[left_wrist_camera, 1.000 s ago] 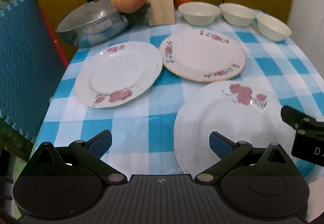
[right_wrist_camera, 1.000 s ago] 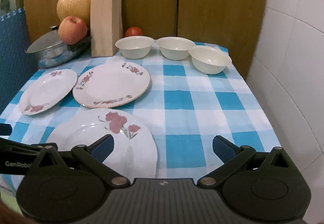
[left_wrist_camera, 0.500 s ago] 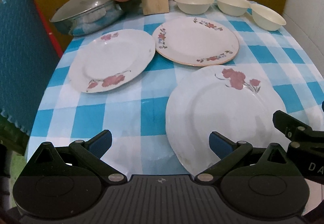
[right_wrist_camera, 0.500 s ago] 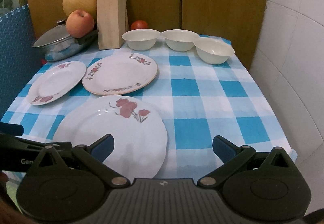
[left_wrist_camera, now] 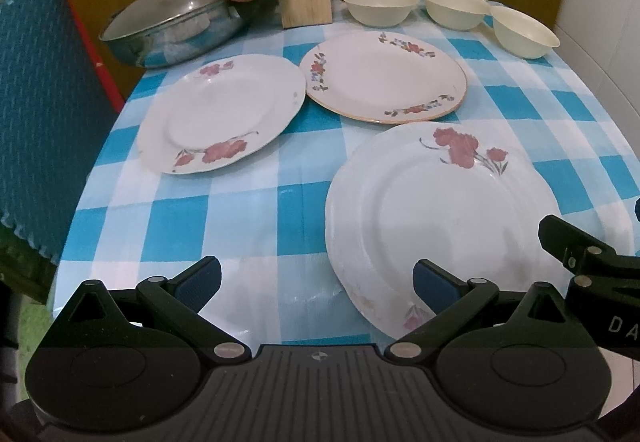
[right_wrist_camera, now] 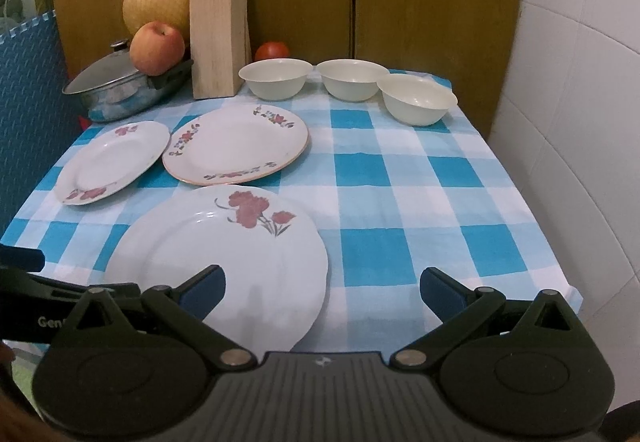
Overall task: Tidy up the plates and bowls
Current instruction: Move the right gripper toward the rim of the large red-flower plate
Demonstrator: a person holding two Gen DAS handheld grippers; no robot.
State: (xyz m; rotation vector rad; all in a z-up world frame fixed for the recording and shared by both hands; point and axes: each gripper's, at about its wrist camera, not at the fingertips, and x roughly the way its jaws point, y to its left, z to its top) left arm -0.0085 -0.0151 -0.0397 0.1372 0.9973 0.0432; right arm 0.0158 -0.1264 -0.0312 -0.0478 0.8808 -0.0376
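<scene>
both grippers hang at the near table edge, the left gripper [left_wrist_camera: 316, 278] and right gripper [right_wrist_camera: 322, 286] spread wide and holding nothing. just ahead lies the near plate [right_wrist_camera: 218, 254], flat on the checked cloth [right_wrist_camera: 400, 178]. beyond it the left plate [left_wrist_camera: 220, 112] and the rimmed plate [left_wrist_camera: 384, 76] sit side by side, edges nearly touching. at the back three bowls [right_wrist_camera: 352, 80] stand in a row, unstacked. nothing looks sorted yet; stacking plates and nesting bowls all remains.
</scene>
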